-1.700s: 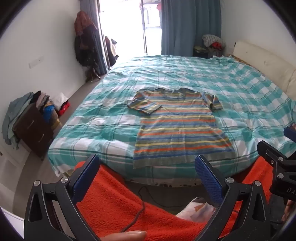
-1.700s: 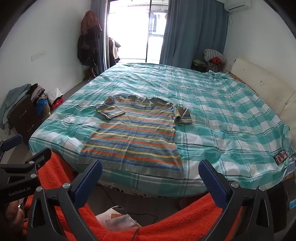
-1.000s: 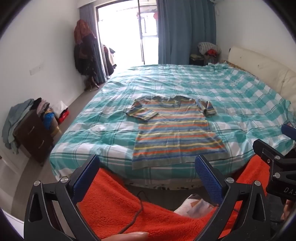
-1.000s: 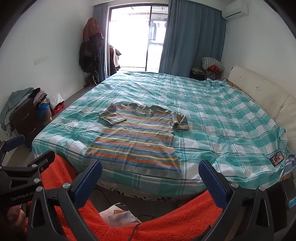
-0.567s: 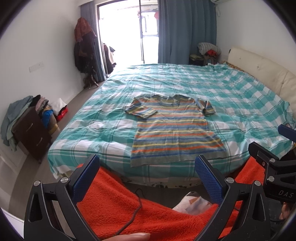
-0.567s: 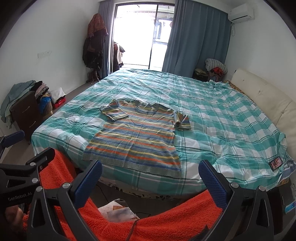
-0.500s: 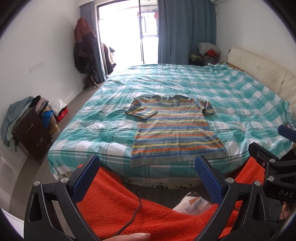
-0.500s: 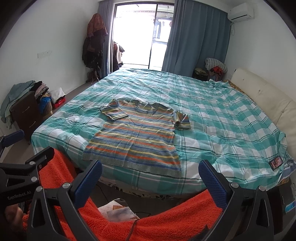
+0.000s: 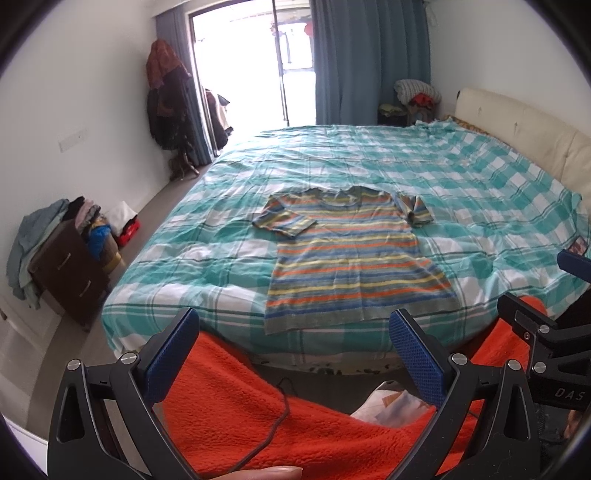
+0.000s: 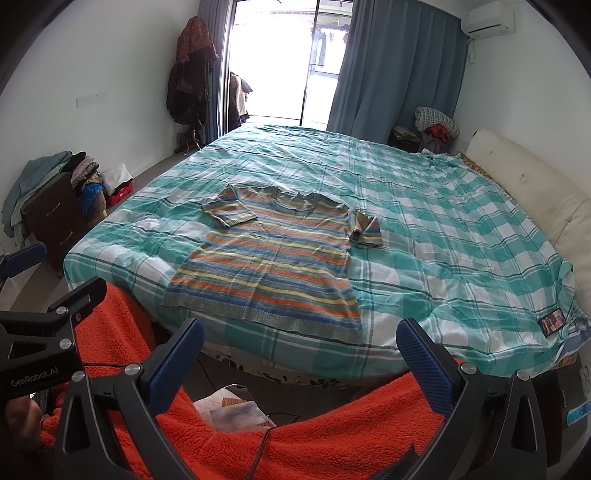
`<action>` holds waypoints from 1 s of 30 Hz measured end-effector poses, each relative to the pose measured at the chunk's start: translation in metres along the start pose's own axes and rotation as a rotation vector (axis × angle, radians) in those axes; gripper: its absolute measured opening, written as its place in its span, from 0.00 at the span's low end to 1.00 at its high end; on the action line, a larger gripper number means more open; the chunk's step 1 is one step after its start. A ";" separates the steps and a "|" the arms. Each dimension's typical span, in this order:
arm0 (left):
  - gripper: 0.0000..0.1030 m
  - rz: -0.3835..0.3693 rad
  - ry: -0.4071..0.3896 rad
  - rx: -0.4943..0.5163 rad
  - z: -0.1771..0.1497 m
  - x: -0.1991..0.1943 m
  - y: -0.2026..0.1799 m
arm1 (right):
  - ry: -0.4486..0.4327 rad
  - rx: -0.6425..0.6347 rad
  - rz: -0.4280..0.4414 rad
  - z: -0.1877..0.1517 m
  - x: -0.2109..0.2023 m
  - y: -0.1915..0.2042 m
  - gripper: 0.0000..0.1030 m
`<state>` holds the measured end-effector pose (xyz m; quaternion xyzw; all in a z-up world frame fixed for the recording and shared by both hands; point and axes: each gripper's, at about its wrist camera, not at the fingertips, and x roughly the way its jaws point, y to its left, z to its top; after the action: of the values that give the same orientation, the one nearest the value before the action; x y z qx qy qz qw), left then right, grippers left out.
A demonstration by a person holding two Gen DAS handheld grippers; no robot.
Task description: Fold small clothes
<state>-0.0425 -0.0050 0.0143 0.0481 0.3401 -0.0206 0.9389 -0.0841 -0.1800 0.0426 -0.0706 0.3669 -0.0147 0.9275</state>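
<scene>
Both hand-held grippers hang clear of the bed, empty: the left gripper and the right gripper each have blue-padded jaws spread wide. One striped knit short-sleeved top lies flat near the front edge of the teal-and-white checked bedspread, both sleeves folded inward. Orange fleece fabric fills the foreground beneath the grippers.

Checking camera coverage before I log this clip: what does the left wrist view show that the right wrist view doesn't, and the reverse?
Only the left wrist view shows a fingertip at its bottom edge. Only the right wrist view shows the air conditioner and the GenRobot.AI label on the other gripper. Both show the striped shirt flat on the checked bed, the dresser, blue curtains, and open, empty hand-held grippers: left, right.
</scene>
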 end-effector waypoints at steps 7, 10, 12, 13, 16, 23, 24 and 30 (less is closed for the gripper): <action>0.99 0.003 0.000 0.005 0.000 0.001 0.001 | -0.002 -0.002 -0.003 0.001 0.000 -0.001 1.00; 0.99 0.003 0.000 0.004 0.000 0.001 0.002 | -0.003 -0.001 -0.004 0.001 0.000 -0.001 1.00; 0.99 0.004 -0.001 0.002 0.000 0.001 0.000 | -0.003 -0.001 -0.003 0.001 0.000 -0.001 1.00; 0.99 0.004 0.000 0.002 0.000 0.001 0.001 | -0.003 -0.001 -0.003 0.001 0.000 -0.001 1.00; 0.99 0.004 -0.001 0.004 0.000 0.001 0.000 | -0.003 0.000 -0.003 0.001 0.000 -0.001 1.00; 0.99 0.004 0.000 0.005 0.001 0.001 -0.001 | -0.004 0.001 -0.004 0.000 0.001 -0.001 1.00; 0.99 0.005 -0.001 0.005 0.001 0.000 -0.001 | -0.004 0.001 -0.003 0.000 0.000 -0.001 1.00; 0.99 0.005 0.002 0.008 0.000 0.000 0.001 | -0.003 0.001 -0.002 0.000 0.000 -0.001 1.00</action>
<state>-0.0421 -0.0043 0.0141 0.0526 0.3408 -0.0194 0.9385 -0.0839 -0.1814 0.0424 -0.0707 0.3656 -0.0159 0.9279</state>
